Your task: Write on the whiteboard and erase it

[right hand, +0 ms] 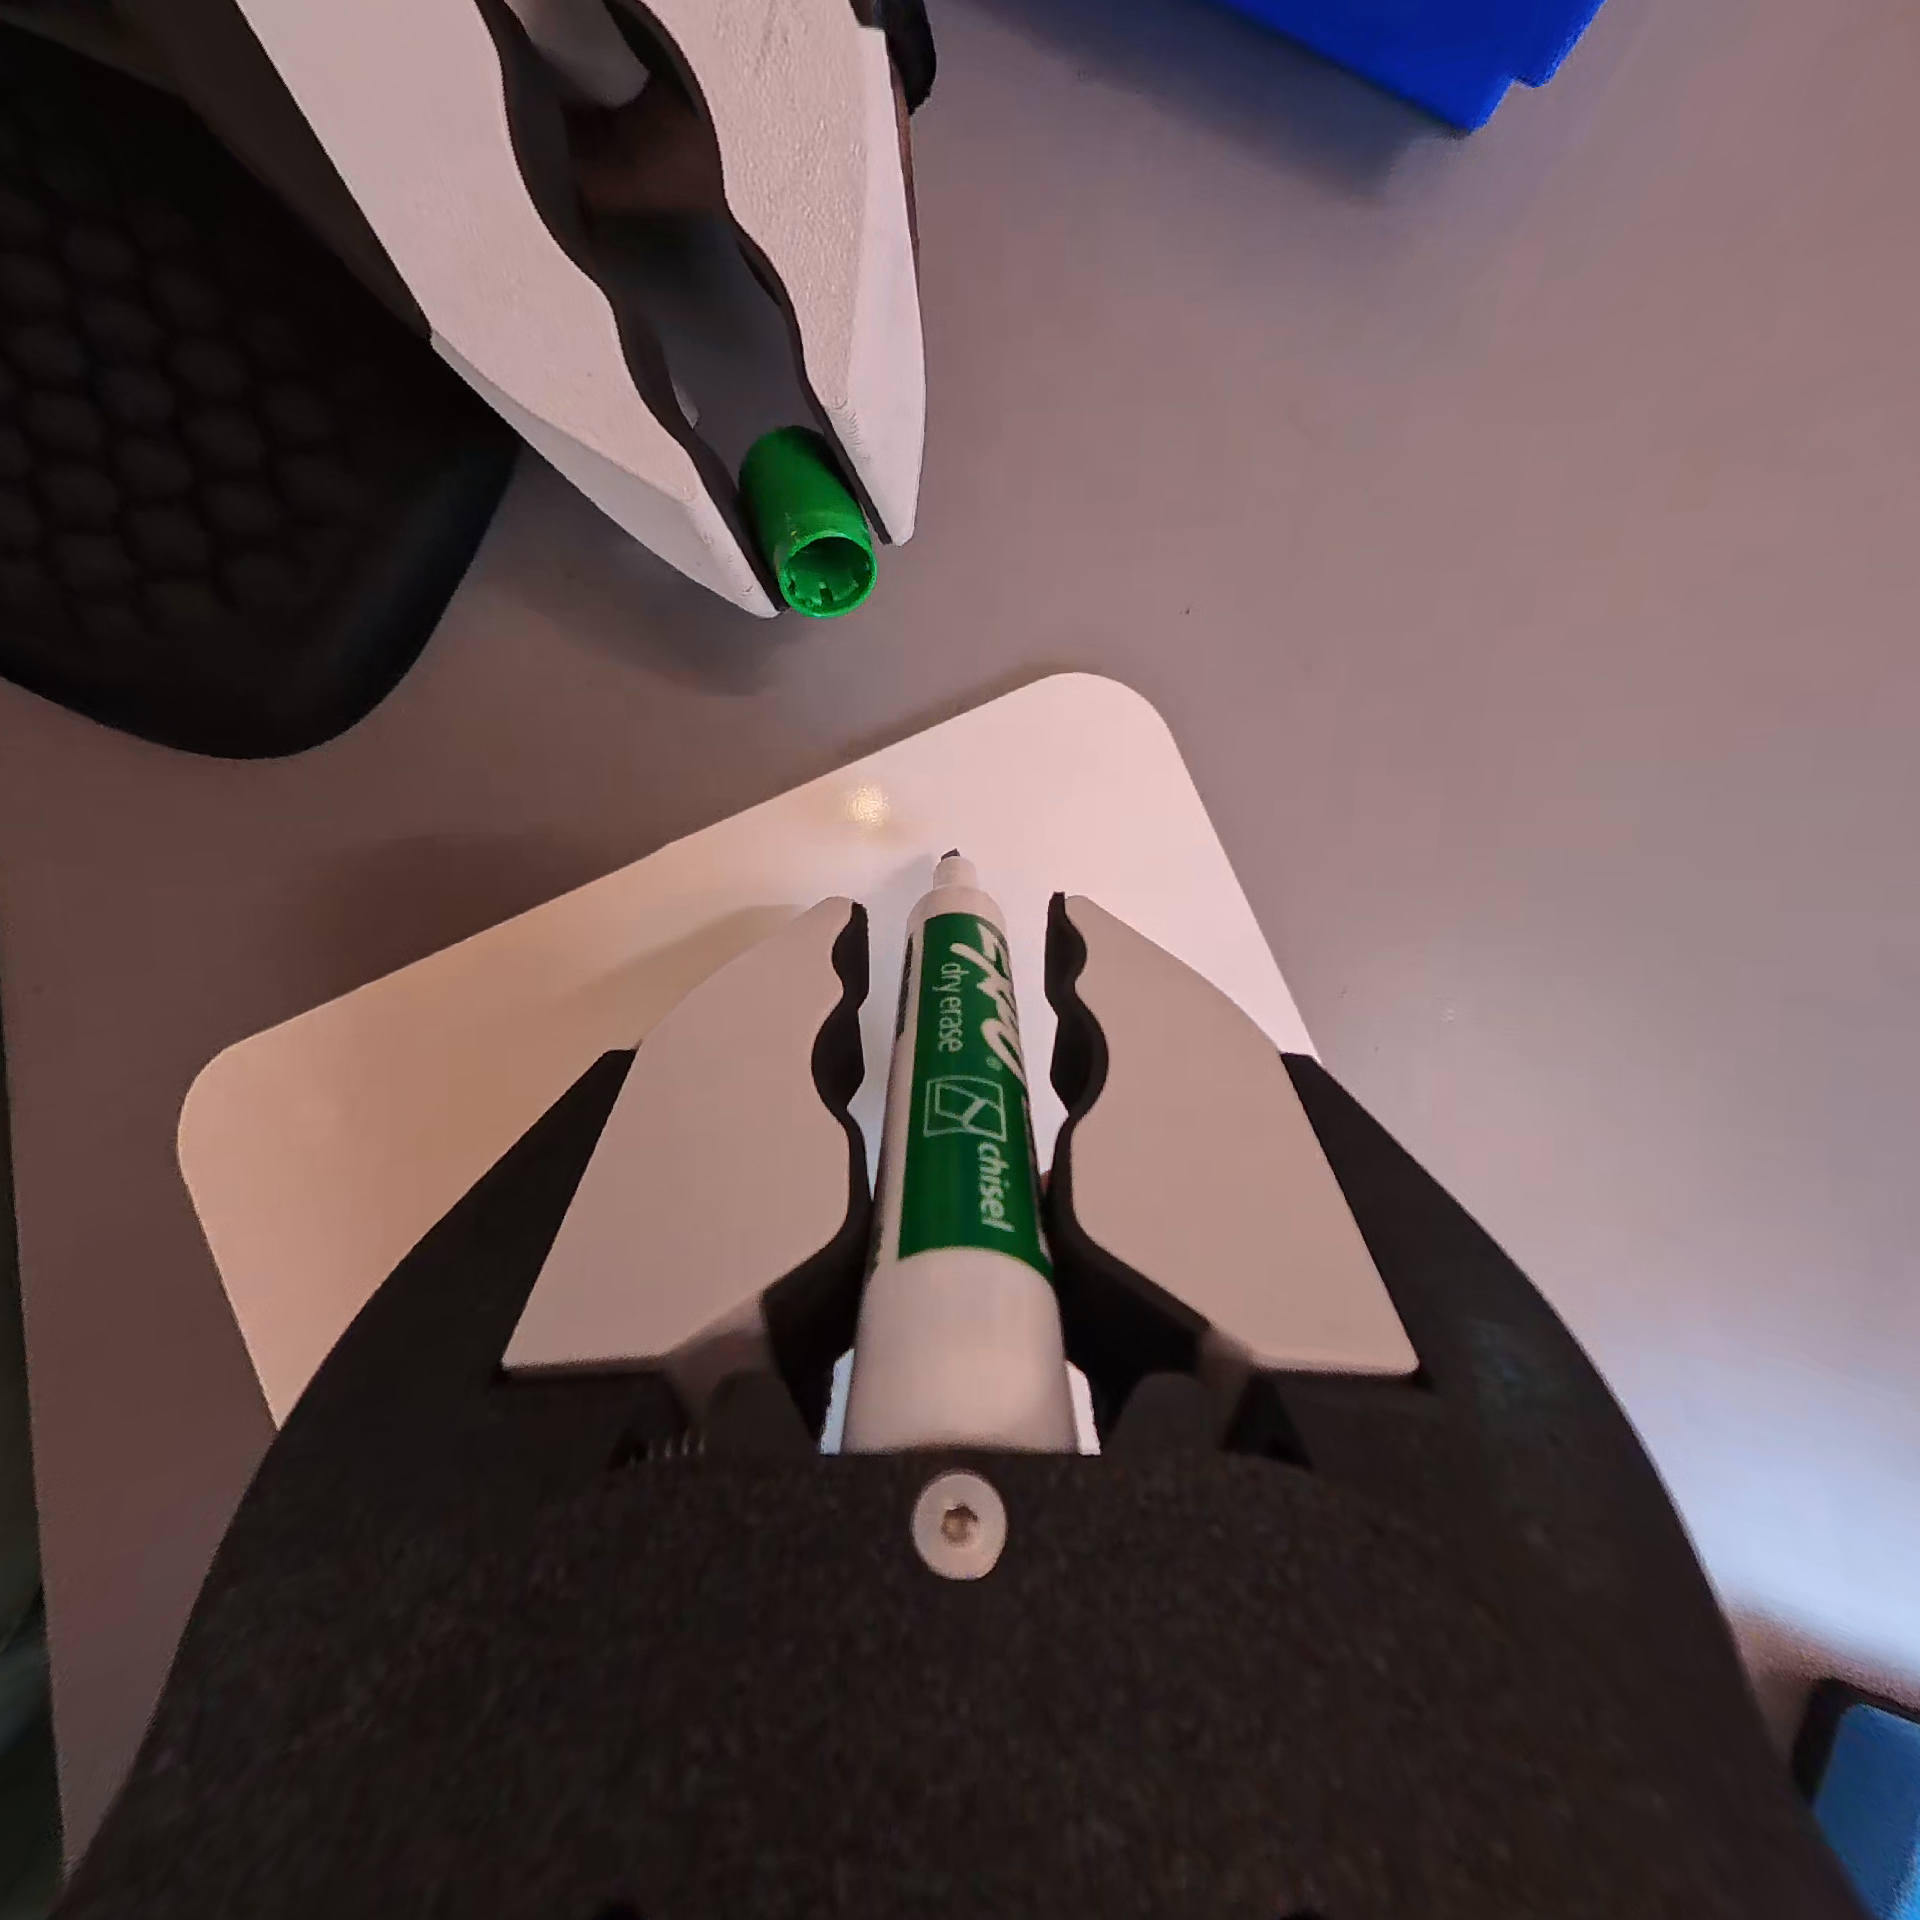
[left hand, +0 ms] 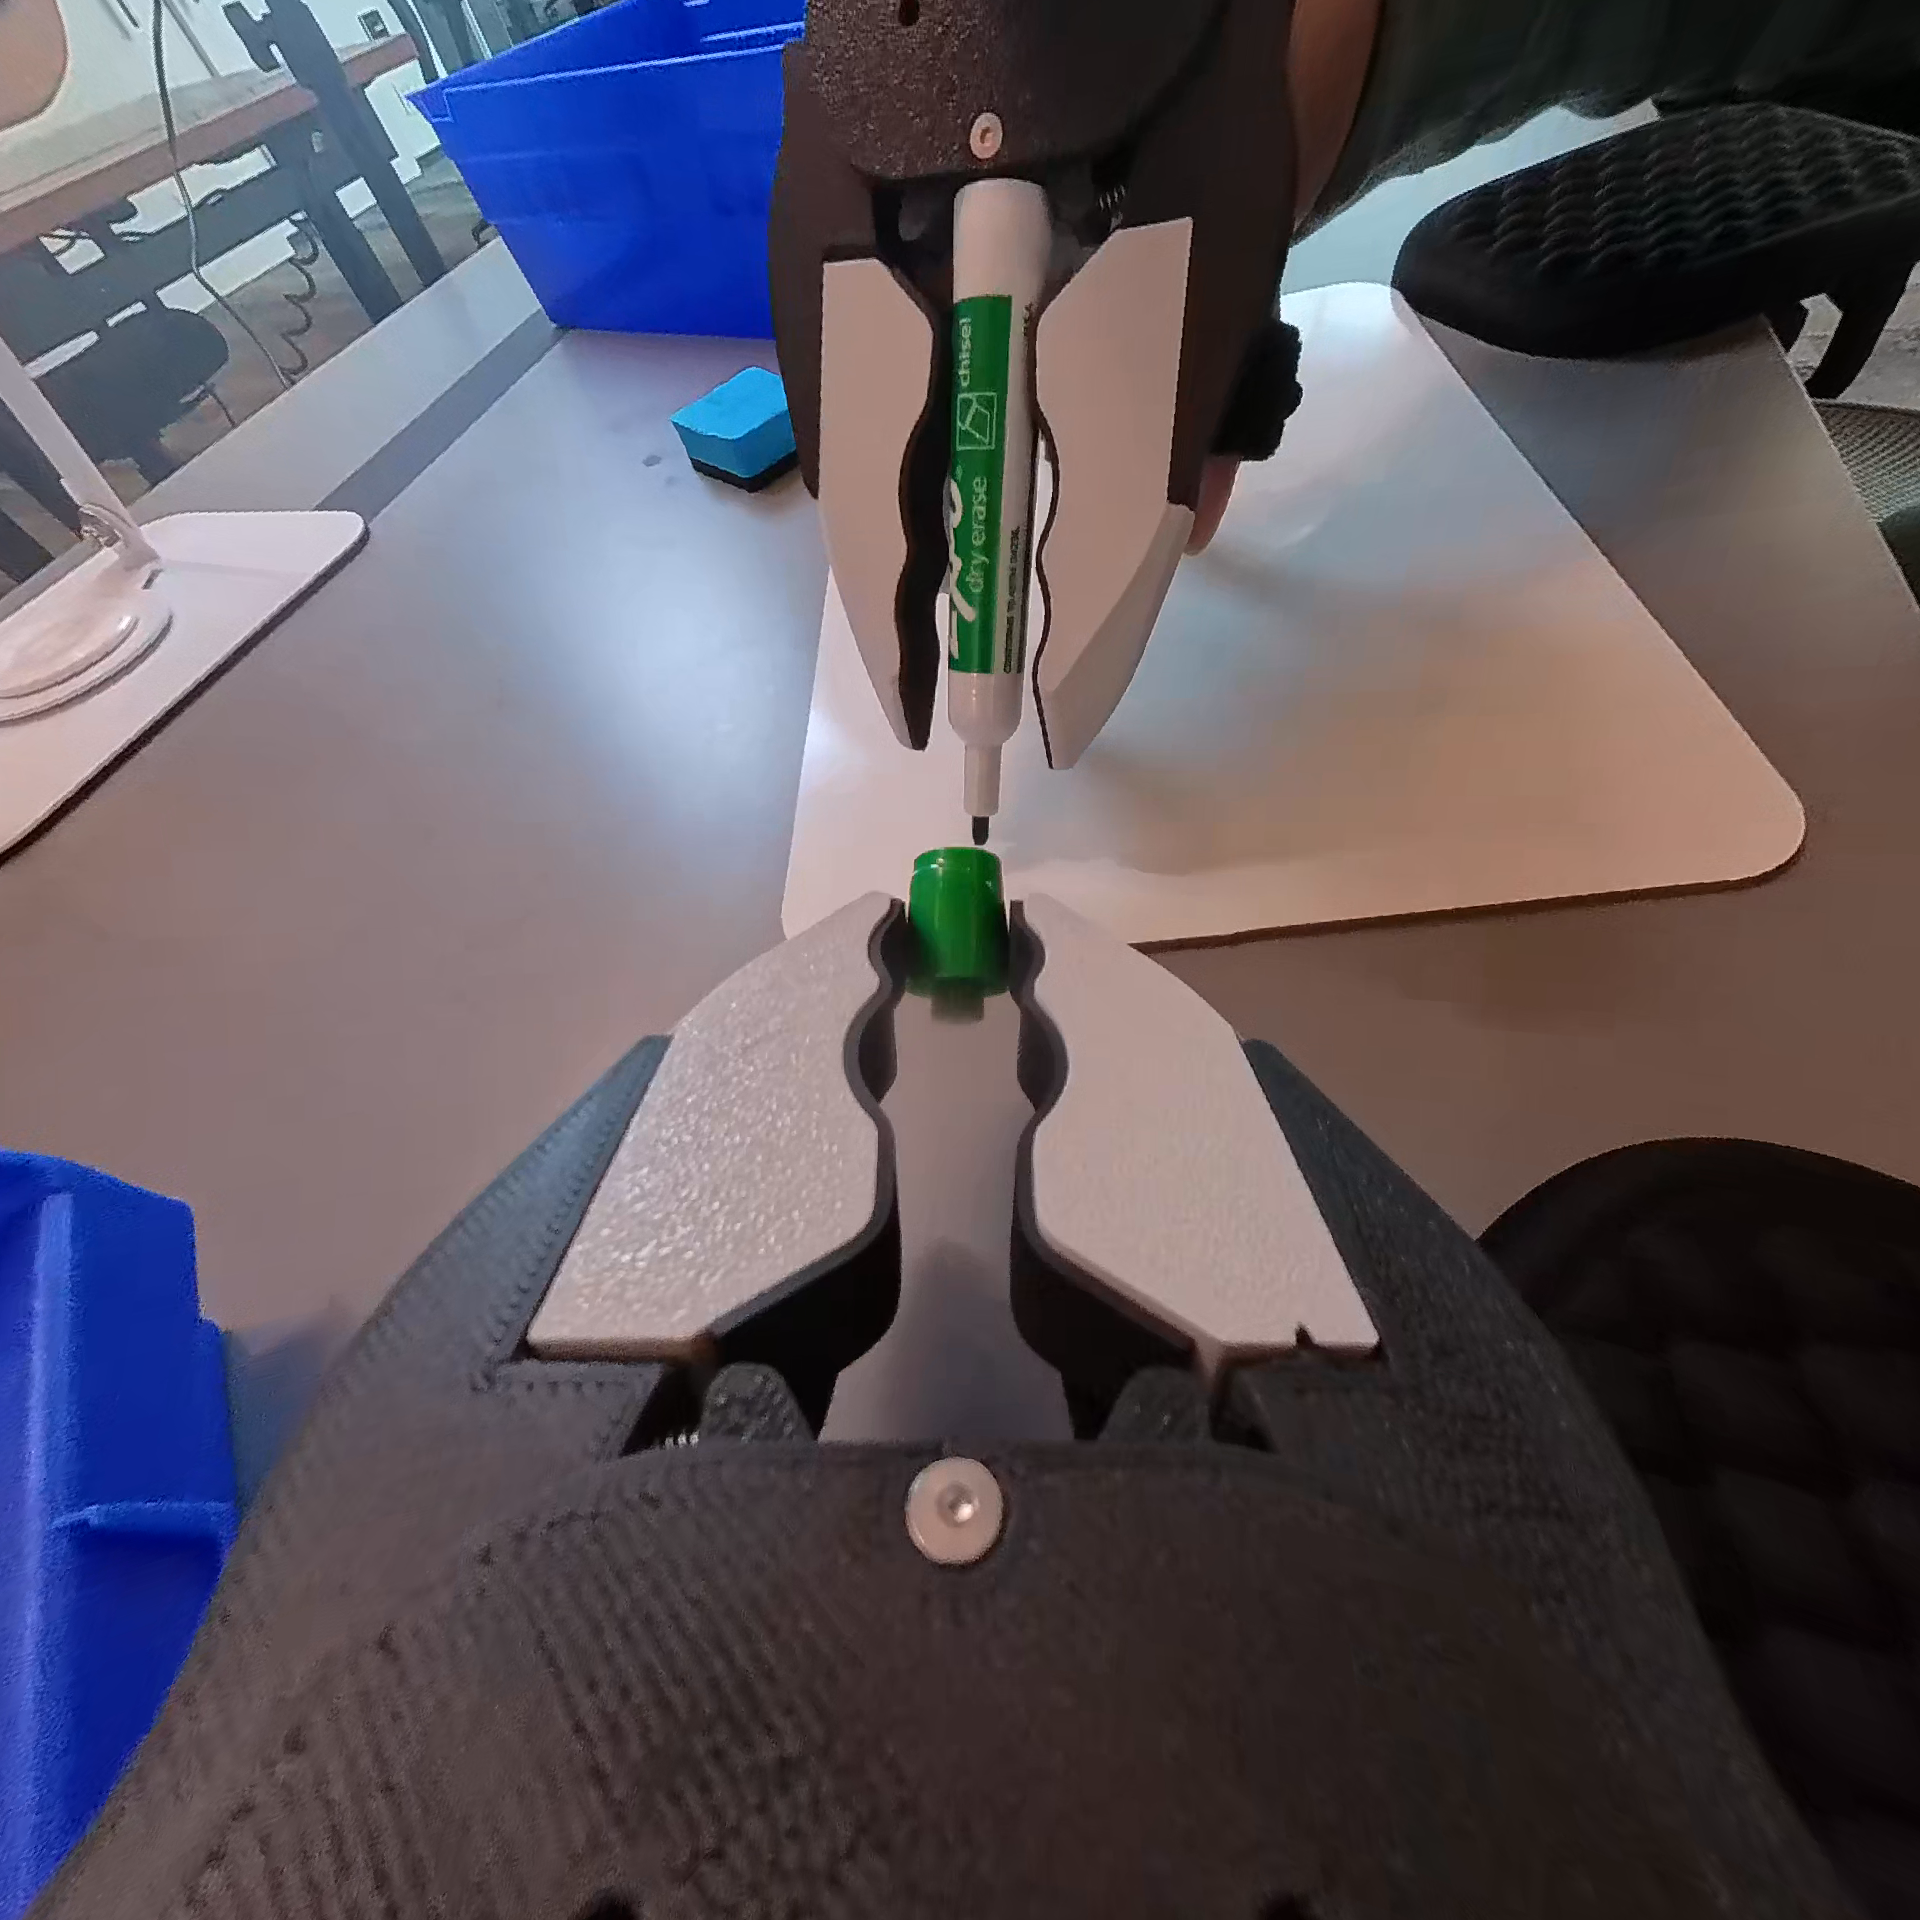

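Two blue bins (left hand: pixel 623 177) sit at the upper left of the left wrist view, a blue eraser (left hand: pixel 732 426) just below them on the grey table (left hand: pixel 468 779). The green marker (left hand: pixel 982 499), uncapped, runs lengthwise along the right gripper (right hand: pixel 956 914), pinched near the finger bases, tip over the whiteboard (left hand: pixel 1403 727) corner. The left gripper (left hand: pixel 956 920) pinches the green cap (left hand: pixel 956 925), open end facing the tip, close but apart.
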A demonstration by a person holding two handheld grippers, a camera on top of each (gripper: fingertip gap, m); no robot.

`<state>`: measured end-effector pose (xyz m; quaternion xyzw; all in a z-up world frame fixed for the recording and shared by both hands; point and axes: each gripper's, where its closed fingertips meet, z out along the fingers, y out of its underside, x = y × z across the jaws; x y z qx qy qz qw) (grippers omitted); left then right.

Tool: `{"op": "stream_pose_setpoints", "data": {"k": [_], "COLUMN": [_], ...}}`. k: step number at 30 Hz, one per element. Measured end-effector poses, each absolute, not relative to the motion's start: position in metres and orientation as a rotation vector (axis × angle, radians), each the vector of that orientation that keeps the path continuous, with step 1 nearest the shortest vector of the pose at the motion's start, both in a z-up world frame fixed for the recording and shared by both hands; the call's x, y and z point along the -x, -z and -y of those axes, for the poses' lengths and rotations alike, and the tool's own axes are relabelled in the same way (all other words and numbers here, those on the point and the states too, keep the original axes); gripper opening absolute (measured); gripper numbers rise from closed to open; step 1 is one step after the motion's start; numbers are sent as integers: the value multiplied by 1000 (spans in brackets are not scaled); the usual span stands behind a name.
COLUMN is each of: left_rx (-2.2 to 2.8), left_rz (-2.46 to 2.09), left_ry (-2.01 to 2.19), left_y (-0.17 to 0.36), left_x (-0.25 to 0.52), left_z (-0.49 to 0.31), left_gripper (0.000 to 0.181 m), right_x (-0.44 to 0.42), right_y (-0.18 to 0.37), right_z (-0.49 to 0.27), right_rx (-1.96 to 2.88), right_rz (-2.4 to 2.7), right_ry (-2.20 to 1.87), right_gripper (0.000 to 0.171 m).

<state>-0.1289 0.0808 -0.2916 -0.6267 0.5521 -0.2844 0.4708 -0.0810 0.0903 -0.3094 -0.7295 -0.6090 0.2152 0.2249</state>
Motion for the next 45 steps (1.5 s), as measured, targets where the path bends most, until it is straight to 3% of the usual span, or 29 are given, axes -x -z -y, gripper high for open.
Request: {"op": "stream_pose_setpoints", "data": {"k": [45], "left_rx": [1625], "left_rz": [-1417], "left_ry": [716], "left_y": [304], "left_x": [135], "left_z": [-72], "left_gripper": [19], "right_x": [85], "right_y": [320], "right_z": [-63], "right_rx": [2115], "right_rz": [1827], "right_ry": [-553], "right_gripper": [31]}}
